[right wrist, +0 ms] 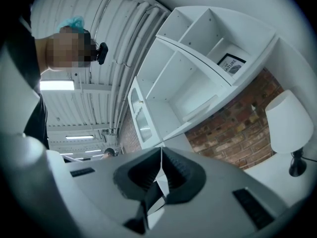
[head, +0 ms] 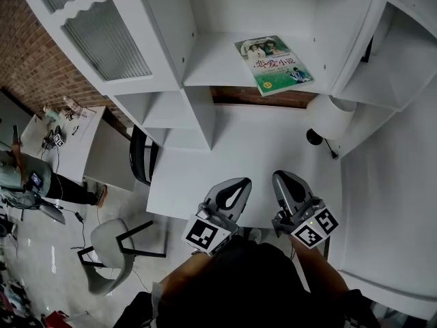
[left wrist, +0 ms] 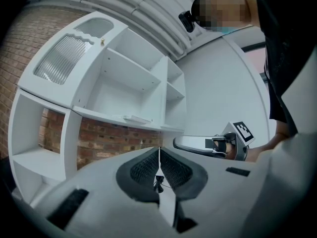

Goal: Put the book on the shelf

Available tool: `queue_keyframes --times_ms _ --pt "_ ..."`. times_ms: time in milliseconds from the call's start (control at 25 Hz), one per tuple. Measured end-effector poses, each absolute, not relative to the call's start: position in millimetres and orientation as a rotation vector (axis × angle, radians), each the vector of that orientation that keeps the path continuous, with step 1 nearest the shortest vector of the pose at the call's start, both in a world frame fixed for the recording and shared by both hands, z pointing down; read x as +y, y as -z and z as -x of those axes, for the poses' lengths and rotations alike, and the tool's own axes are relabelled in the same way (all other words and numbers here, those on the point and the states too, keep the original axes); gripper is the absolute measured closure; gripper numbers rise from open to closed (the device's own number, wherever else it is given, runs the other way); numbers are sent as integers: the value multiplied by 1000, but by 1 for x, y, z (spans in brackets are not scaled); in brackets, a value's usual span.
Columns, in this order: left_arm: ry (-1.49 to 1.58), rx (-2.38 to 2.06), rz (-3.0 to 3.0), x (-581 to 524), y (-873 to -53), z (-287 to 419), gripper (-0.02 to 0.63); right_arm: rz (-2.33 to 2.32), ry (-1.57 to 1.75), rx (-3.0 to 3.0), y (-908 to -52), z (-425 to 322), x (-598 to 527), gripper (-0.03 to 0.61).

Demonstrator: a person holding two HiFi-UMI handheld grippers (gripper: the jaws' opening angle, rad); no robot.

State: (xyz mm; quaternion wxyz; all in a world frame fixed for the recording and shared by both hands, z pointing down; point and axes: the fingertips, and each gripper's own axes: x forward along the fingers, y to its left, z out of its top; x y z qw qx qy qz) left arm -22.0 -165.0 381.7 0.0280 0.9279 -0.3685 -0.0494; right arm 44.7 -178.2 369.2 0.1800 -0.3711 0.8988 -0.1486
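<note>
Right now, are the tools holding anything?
Nothing. Both the left tool and the right tool are shut and empty; the book lies on the shelf.

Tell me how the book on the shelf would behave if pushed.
The book lies flat, so it would probably slide rather than tip. It looks thin and glossy-covered: likely light, somewhat bendable, perhaps slippery to pinch.

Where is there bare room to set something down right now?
The shelf is bare left of the book. The desk is bare ahead of the left gripper and right gripper. Crowded only at the desk's back right, by the lamp.
</note>
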Motion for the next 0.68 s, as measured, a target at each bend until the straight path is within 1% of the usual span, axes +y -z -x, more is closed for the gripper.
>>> queue_keyframes --times_ms 160,320,680 --pt "191 -1133 -2896 -158 -382 22 595 1070 410 2572 -377 -41 -169 545" --pt "123 -1132 -2827 -151 -393 21 595 1054 398 2590 -383 -38 -159 545" --pt "79 -1107 -2811 -141 -404 16 594 1050 321 2645 -392 -38 -144 543"
